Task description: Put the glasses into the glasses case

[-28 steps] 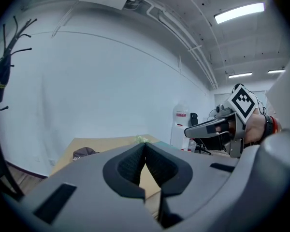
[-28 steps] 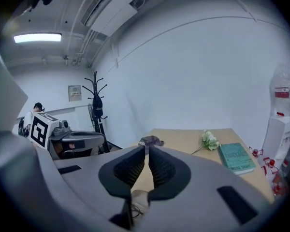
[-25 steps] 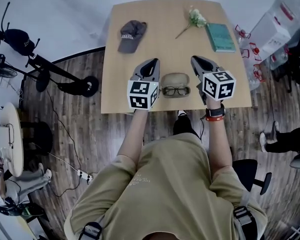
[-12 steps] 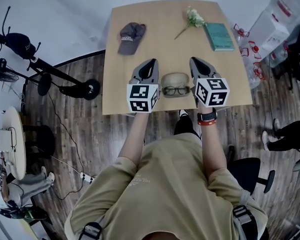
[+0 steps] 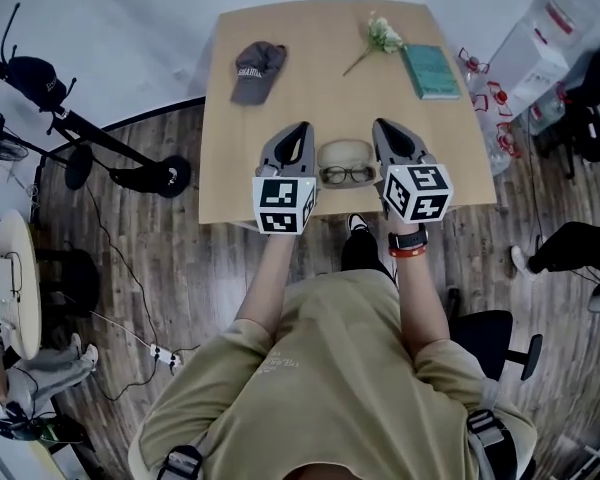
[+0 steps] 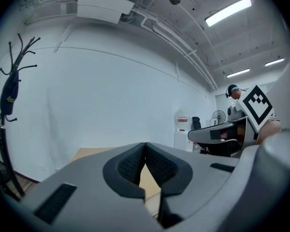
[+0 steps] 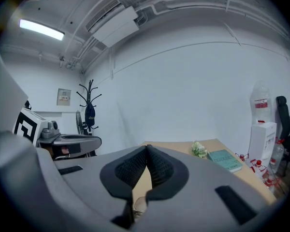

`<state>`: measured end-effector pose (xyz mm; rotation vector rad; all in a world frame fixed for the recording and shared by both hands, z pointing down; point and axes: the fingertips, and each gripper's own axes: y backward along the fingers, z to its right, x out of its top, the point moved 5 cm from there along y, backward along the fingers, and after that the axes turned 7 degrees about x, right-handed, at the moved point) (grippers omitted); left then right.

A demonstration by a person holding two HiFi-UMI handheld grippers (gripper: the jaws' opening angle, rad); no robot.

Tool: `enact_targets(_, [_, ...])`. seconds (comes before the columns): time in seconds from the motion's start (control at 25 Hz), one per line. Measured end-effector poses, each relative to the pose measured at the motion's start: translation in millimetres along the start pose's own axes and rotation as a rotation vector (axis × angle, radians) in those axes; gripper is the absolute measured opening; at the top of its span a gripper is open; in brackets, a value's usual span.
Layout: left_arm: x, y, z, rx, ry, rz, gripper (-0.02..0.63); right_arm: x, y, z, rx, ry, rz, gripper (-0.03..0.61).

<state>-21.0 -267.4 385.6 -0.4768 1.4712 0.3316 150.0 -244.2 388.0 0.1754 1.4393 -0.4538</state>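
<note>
Dark-framed glasses (image 5: 347,175) lie on the wooden table (image 5: 310,78) near its front edge. Just behind them sits the beige glasses case (image 5: 345,153). My left gripper (image 5: 305,126) hovers to the left of both and is shut with nothing in it. My right gripper (image 5: 379,124) hovers to their right, also shut and empty. In the left gripper view the jaws (image 6: 145,144) meet at the tips. The right gripper view shows the jaws (image 7: 147,146) closed, with one lens of the glasses (image 7: 140,204) visible below them.
A grey cap (image 5: 257,68) lies at the table's back left. A white flower (image 5: 380,36) and a teal book (image 5: 429,71) lie at the back right. Water bottles (image 5: 525,48) stand on the floor at right, and a black stand (image 5: 90,133) at left.
Both grippers have drifted a little toward the table's front edge. The right one has also moved leftward, closer to the glasses. Both jaws stay shut, and glasses and case have not moved.
</note>
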Motion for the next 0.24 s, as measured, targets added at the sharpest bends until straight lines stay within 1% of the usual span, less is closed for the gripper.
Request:
enact_targets(0.12, [-0.2,22.4,1.9,-0.02,-0.037,0.001,0.023,0.0,14.7,-18.6,-0.021,-0.004,0.031,0.014])
enact_targets(0.24, [0.8,50.0,-4.0,-0.032,-0.039,0.005,0.023,0.1,24.7,-43.3,-0.023,-0.017,0.05,0.014])
